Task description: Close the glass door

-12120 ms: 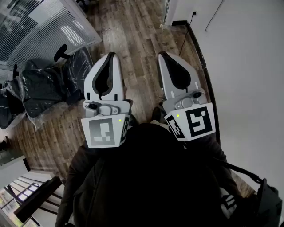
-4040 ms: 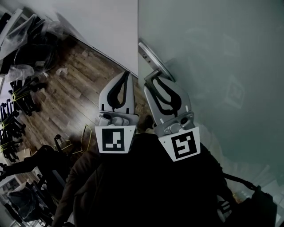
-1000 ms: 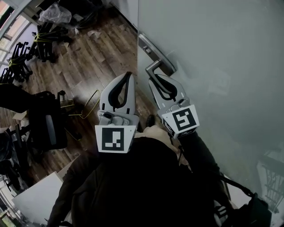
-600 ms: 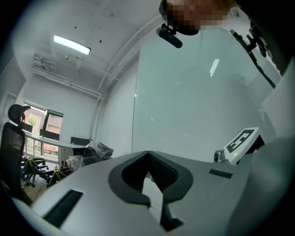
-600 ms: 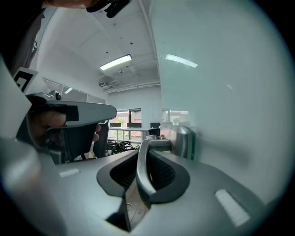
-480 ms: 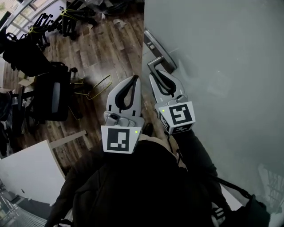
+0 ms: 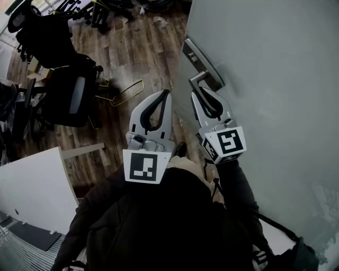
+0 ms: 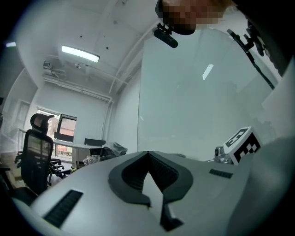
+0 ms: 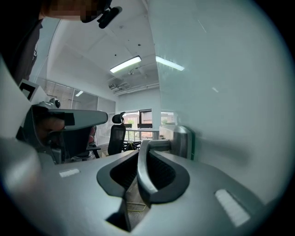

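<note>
The frosted glass door fills the right of the head view. Its metal lever handle sticks out from a long plate. My right gripper is shut on the door handle, and in the right gripper view the lever runs down between the dark pads. The door stands close on that view's right. My left gripper hangs beside the right one, off the door, shut with nothing in it. The left gripper view shows its jaw tips meeting before the door.
Black office chairs stand at the left on the wooden floor. A yellow wire frame lies near them. A white desk top is at the lower left. More chairs crowd the far end.
Over the last second the chairs and white desk have slid in from the left, and the door fills more of the view's right. My right gripper has stayed shut on the handle.
</note>
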A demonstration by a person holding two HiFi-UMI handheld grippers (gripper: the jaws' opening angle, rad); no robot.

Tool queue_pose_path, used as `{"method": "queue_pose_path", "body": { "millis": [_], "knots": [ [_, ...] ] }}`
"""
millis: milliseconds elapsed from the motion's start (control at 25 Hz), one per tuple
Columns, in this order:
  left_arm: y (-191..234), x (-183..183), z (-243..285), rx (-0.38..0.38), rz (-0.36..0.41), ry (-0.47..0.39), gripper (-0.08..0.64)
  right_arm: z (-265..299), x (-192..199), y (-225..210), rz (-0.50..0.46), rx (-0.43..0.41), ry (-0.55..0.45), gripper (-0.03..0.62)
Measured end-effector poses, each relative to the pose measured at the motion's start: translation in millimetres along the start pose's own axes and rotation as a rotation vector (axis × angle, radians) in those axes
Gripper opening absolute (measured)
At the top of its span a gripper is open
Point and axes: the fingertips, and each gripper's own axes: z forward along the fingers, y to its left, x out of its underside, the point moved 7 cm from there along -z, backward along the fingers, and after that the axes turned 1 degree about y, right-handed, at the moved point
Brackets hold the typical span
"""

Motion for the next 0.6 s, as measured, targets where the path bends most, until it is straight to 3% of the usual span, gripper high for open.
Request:
{"method": "queue_pose_path", "body": {
  "millis": [200, 360, 480, 600],
  "knots": [
    [-1.8, -13.2, -1.1, -0.033, -0.024, -0.029, -0.003, 1.7, -2.7, 11.5, 0.021, -0.067, 0.020, 0.063],
    [-0.3, -16.5, -45.8, -0.060, 0.003, -0.048, -0.003, -10.0, 1.3, 57.6, -0.010, -0.089, 0.012, 0.063],
    [-6.5, -13.1, -69.4, -0.123, -0.015, -0.043, -0.003, -13.0, 2.4, 74.3, -0.024, -0.119, 0.016, 0.063],
    [-8.0, -14.2, -124.3, -0.173, -0.022, -0.042, -0.003, -19.7, 2.8, 118.2, -0.026, -0.154, 0.031, 0.063]
  ]
}}
